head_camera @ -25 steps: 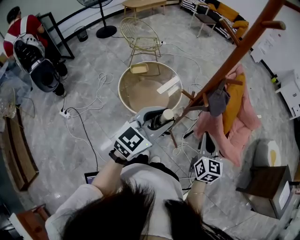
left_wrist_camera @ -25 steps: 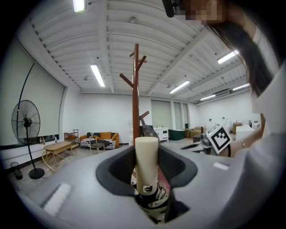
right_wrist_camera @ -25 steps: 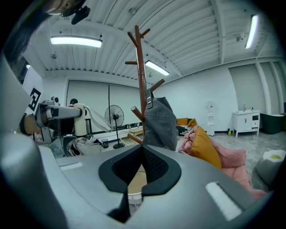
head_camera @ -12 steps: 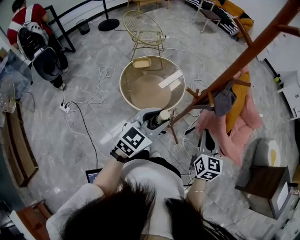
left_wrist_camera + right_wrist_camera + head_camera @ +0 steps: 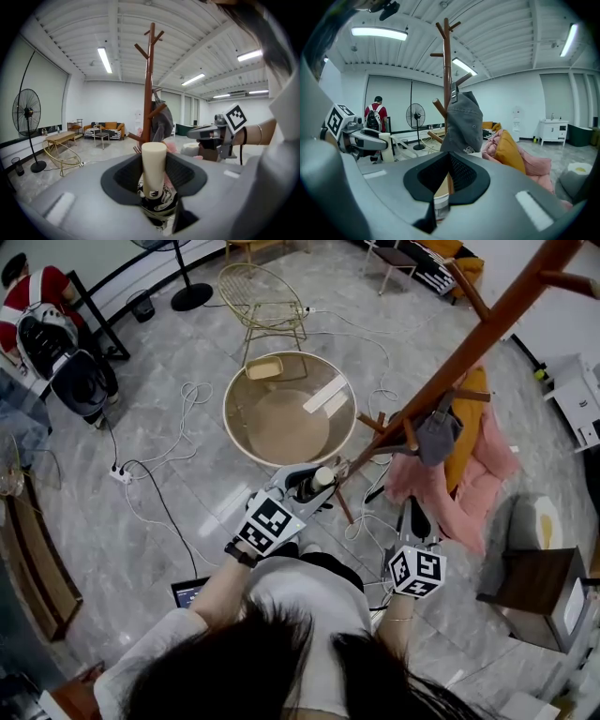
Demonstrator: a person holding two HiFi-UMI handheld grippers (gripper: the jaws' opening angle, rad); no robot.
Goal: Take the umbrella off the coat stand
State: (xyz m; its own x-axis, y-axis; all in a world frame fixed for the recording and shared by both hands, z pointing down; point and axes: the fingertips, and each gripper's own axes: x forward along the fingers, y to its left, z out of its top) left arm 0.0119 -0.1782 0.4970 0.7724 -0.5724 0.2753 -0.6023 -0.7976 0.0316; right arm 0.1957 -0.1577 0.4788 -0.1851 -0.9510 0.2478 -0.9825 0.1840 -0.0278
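- Open grey floor lies to our left, running out to low brown wooden furniture [image 5: 37, 549] at the edge. Ahead, the round table [image 5: 228, 418] closes the way, with a wire chair [image 5: 258, 296] behind it.
- To our right the room is tight. The coat stand [image 5: 469, 338] slants across the head view, and a dark side table [image 5: 530, 592] sits beyond it.
- Cables [image 5: 183, 399] loop over the floor left of the round table and run to a power strip [image 5: 120, 474].
- A grey cap [image 5: 436, 437] and pink and yellow garments [image 5: 473, 474] hang on the stand, the cloth hanging low just beside the right gripper [image 5: 412, 517].
- The left gripper [image 5: 307, 484] pinches the umbrella [image 5: 153, 164] — the cream handle stands upright between the jaws, with the black-and-white folded cloth below it.
- In the head view the umbrella sits just beside the stand's trunk, near the lower pegs. In the left gripper view the stand rises beyond the handle, apart from it.
- The right gripper points toward the stand, jaws pressed together at the tips — nothing between them.
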